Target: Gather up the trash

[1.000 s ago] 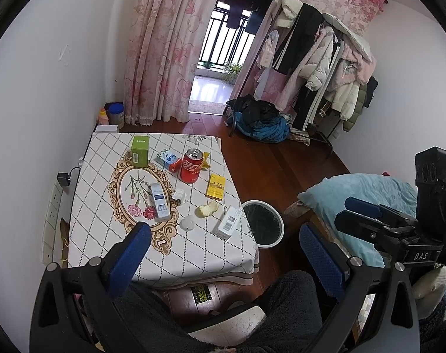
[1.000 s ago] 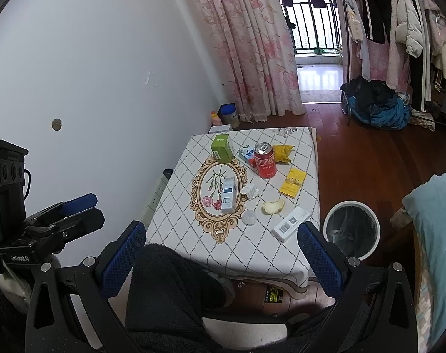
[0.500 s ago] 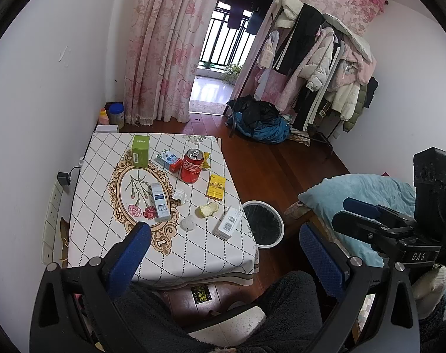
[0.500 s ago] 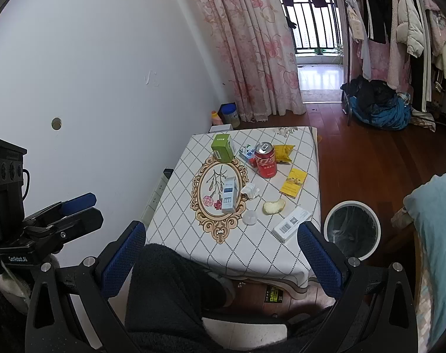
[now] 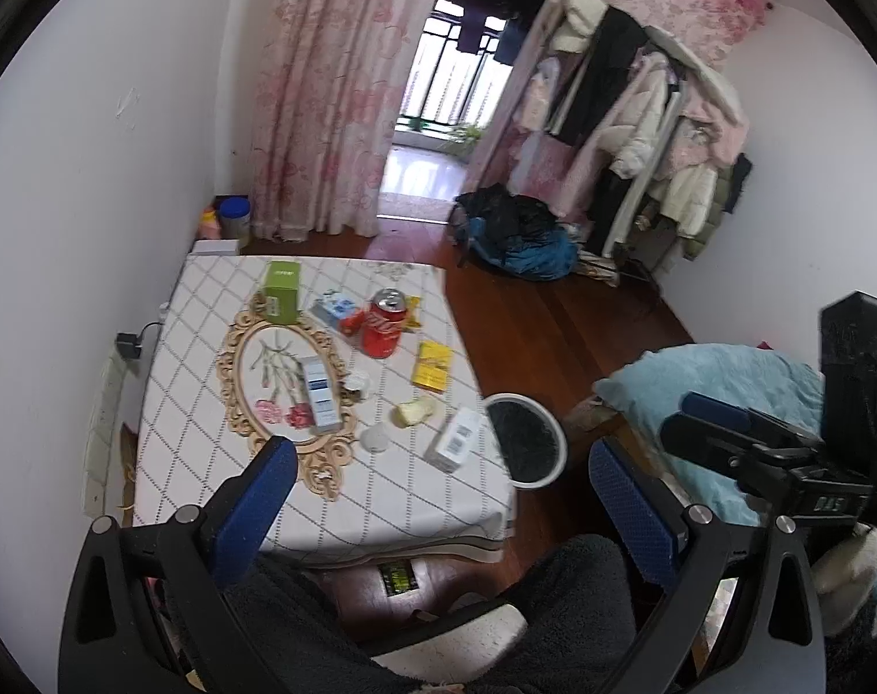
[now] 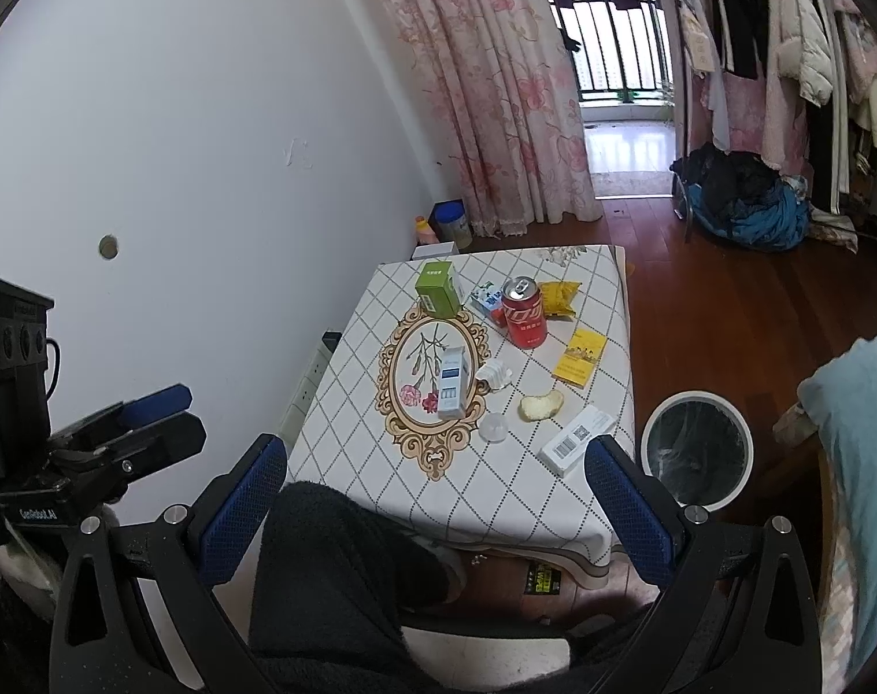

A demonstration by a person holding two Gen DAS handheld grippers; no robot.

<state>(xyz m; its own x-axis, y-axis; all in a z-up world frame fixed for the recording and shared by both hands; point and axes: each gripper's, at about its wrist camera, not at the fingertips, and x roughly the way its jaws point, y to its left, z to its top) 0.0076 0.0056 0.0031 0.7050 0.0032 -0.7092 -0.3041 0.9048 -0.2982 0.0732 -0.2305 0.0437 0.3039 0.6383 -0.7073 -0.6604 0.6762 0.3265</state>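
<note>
A small table (image 5: pixel 380 497) (image 6: pixel 519 497) with a white checked cloth carries trash: a red soda can (image 5: pixel 383 331) (image 6: pixel 524 312), a green box (image 5: pixel 281 291) (image 6: pixel 437 288), a blue-white carton (image 5: pixel 318 394) (image 6: pixel 453 383), a yellow packet (image 5: pixel 432 365) (image 6: pixel 580 357), a white barcode box (image 5: pixel 456 440) (image 6: pixel 577 439), a crumpled tissue (image 6: pixel 493 375), a food scrap (image 5: pixel 415 410) (image 6: pixel 541 405). A white-rimmed bin (image 5: pixel 524 440) (image 6: pixel 696 450) stands on the floor right of the table. My left gripper (image 5: pixel 438 497) and right gripper (image 6: pixel 432 497) are open and empty, held back above my lap.
A white wall runs along the table's left side. A blue cushion (image 5: pixel 727 381) lies to the right. A clothes rack (image 5: pixel 640 133) and a pile of bags (image 5: pixel 513 237) stand at the back by pink curtains (image 5: pixel 328 87). Wooden floor (image 6: pixel 727 301) lies between.
The left wrist view has shifted slightly, with the table a little nearer. The right gripper has barely moved. Nothing on the table has moved.
</note>
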